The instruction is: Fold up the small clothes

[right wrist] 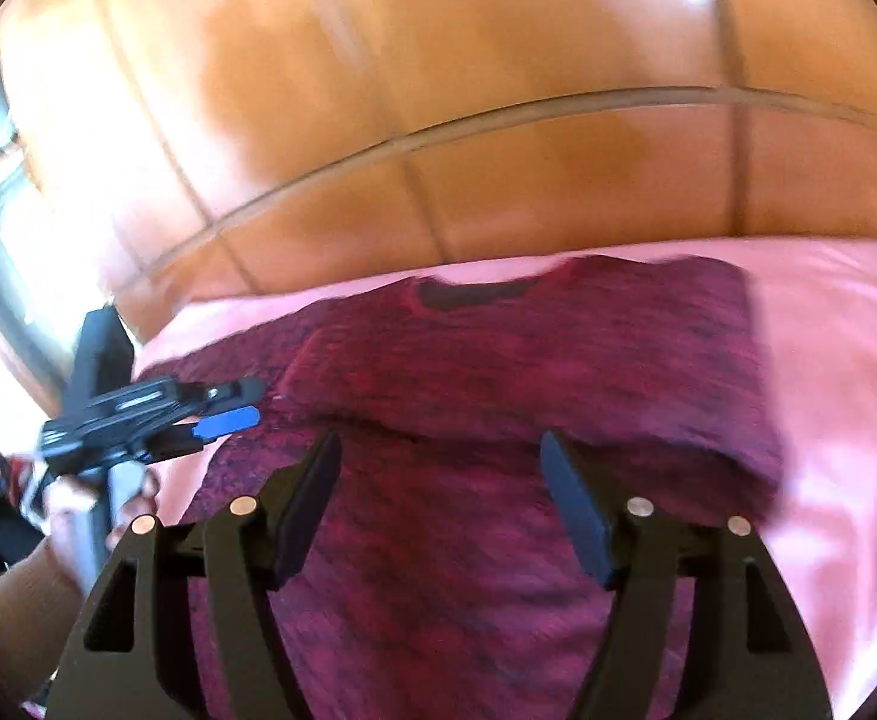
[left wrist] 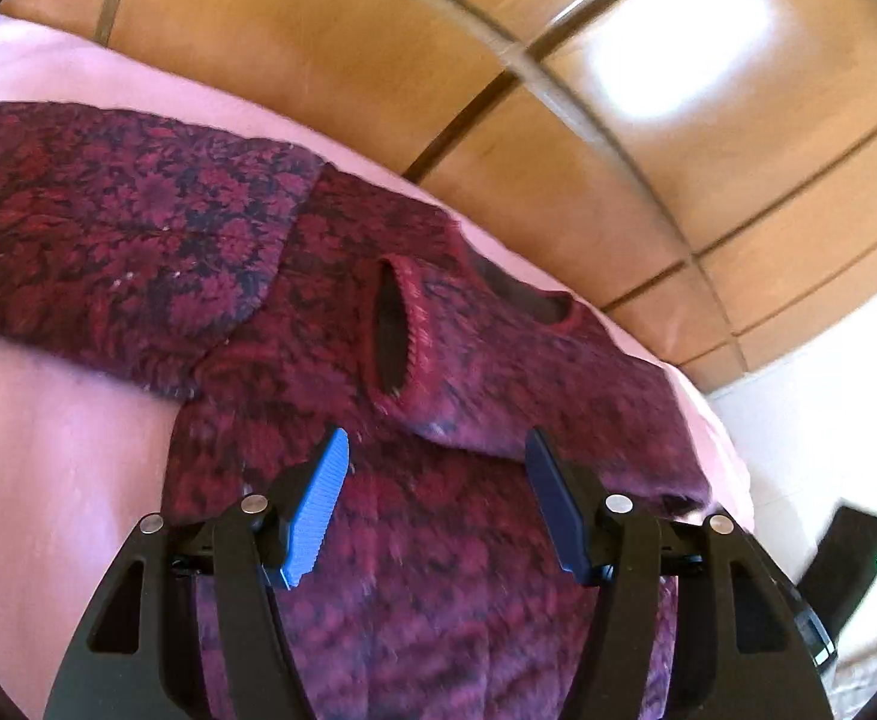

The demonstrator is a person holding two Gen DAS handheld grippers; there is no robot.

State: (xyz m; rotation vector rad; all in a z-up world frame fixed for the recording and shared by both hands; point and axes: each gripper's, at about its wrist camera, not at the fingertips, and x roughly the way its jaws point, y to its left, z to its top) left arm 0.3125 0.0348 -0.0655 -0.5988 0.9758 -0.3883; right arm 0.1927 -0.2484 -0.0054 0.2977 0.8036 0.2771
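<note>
A maroon floral knitted sweater (left wrist: 318,312) lies spread on a pink sheet (left wrist: 48,420). One sleeve is folded across its chest, with the cuff opening (left wrist: 393,330) facing me and the neckline (left wrist: 534,306) beyond it. My left gripper (left wrist: 437,441) hovers open over the sweater's body, with nothing between its blue pads. In the right wrist view the same sweater (right wrist: 498,360) fills the middle, its neckline (right wrist: 474,294) at the far edge. My right gripper (right wrist: 441,444) stands open above it, empty. The left gripper (right wrist: 246,402) shows at the sweater's left edge, also open.
Glossy wooden panels (left wrist: 318,60) rise right behind the bed's far edge. A black device (left wrist: 846,564) lies off the bed at the right on a pale surface. A person's hand (right wrist: 132,498) holds the left gripper's handle. Bare pink sheet (right wrist: 828,390) extends to the right.
</note>
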